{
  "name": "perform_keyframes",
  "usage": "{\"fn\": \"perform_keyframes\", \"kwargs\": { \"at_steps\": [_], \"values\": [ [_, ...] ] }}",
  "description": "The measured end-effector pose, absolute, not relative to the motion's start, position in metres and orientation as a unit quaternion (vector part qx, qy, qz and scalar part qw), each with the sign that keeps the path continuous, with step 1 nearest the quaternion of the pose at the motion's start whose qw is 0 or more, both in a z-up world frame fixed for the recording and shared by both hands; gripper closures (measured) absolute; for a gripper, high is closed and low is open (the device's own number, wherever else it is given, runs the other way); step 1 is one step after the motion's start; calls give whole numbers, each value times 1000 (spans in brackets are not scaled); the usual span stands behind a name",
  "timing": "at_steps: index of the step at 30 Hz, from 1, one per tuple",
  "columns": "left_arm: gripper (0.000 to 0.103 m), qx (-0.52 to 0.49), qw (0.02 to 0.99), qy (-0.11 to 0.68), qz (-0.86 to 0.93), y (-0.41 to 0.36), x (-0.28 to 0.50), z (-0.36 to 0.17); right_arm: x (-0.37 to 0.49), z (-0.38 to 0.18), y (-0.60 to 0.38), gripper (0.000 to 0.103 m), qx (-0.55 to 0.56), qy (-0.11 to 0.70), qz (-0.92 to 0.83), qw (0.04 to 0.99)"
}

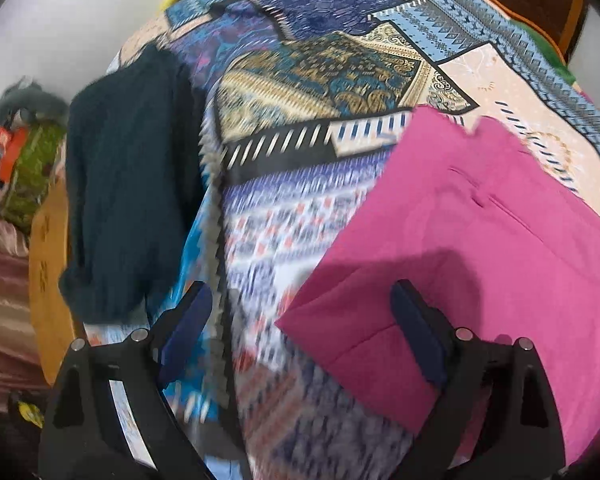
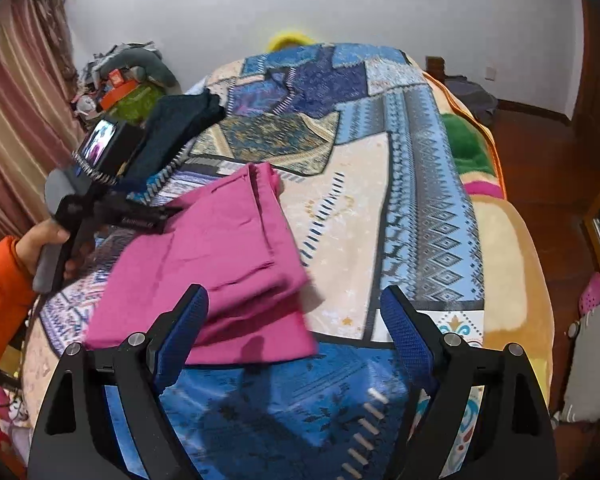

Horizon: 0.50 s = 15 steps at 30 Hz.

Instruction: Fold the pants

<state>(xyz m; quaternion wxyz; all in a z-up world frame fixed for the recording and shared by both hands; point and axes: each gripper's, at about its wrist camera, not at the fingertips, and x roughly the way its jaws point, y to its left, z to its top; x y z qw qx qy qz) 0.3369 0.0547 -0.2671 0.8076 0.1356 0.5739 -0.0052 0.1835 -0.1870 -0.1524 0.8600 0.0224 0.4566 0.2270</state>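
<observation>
The pink pants [image 2: 220, 264] lie folded in a flat bundle on the patterned bedspread [image 2: 360, 208]. In the left wrist view the pink pants [image 1: 480, 240] fill the right side. My left gripper [image 1: 304, 328] is open and empty, just above the pants' near corner; it also shows in the right wrist view [image 2: 168, 212], held by a hand at the pants' left edge. My right gripper [image 2: 294, 320] is open and empty, hovering over the near right edge of the pants.
A dark teal garment [image 1: 128, 184] lies at the bed's left edge, also seen in the right wrist view [image 2: 176, 132]. A cluttered pile [image 2: 128, 84] stands by the curtain. An orange-yellow blanket [image 2: 508, 280] hangs off the right side. A wooden floor [image 2: 540, 152] is beyond.
</observation>
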Motion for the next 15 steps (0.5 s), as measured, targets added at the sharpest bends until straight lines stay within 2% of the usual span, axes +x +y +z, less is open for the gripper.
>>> {"fn": "perform_keyframes", "kwargs": {
  "at_steps": [15],
  "values": [
    [12, 62, 837, 542, -46, 65, 234, -225, 189, -182, -170, 18, 45, 483, 232, 843]
  ]
}}
